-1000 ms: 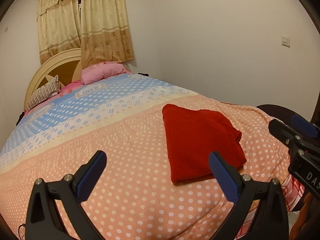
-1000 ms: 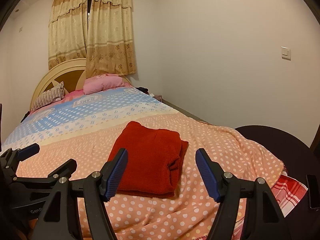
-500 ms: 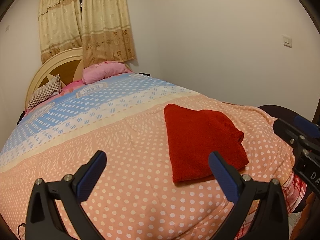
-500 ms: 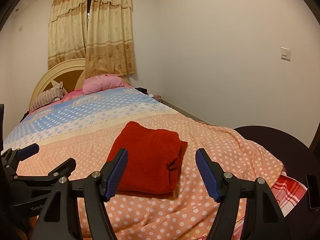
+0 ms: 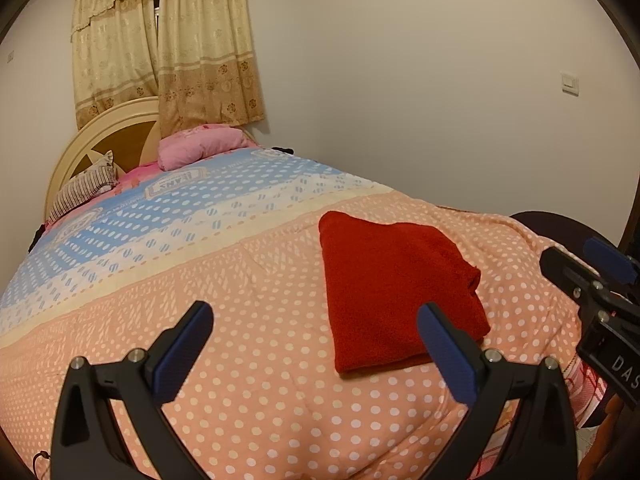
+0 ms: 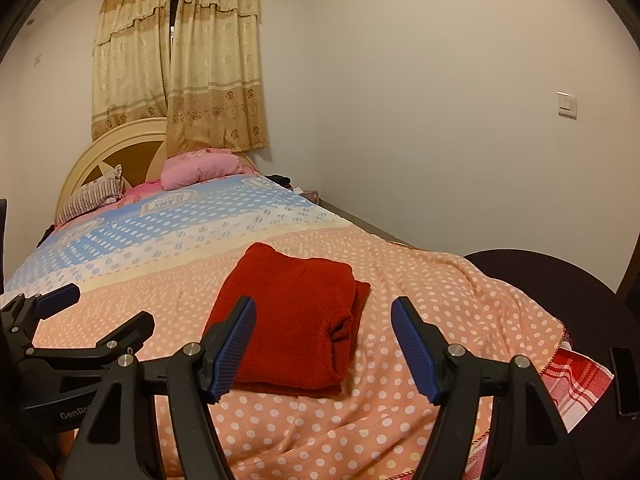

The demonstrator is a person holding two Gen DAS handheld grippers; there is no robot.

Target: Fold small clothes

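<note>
A red garment [image 5: 396, 292] lies folded into a flat rectangle on the peach polka-dot bedspread [image 5: 260, 360], near the foot of the bed. My left gripper [image 5: 316, 316] hovers above the bedspread to the garment's left, open and empty. In the right wrist view the same red garment [image 6: 292, 316] sits just beyond my right gripper [image 6: 324, 316], which is open with nothing between its blue pads. The left gripper [image 6: 52, 304] shows at the left edge there, and the right gripper [image 5: 592, 264] shows at the right edge of the left wrist view.
Pink pillow [image 6: 204, 168] and striped pillow [image 6: 94, 196] lie by the round headboard [image 6: 120, 148] under beige curtains. A wall runs along the bed's right side. A dark round seat [image 6: 560, 280] and a red plaid cloth [image 6: 576, 380] sit at the bed's foot, right.
</note>
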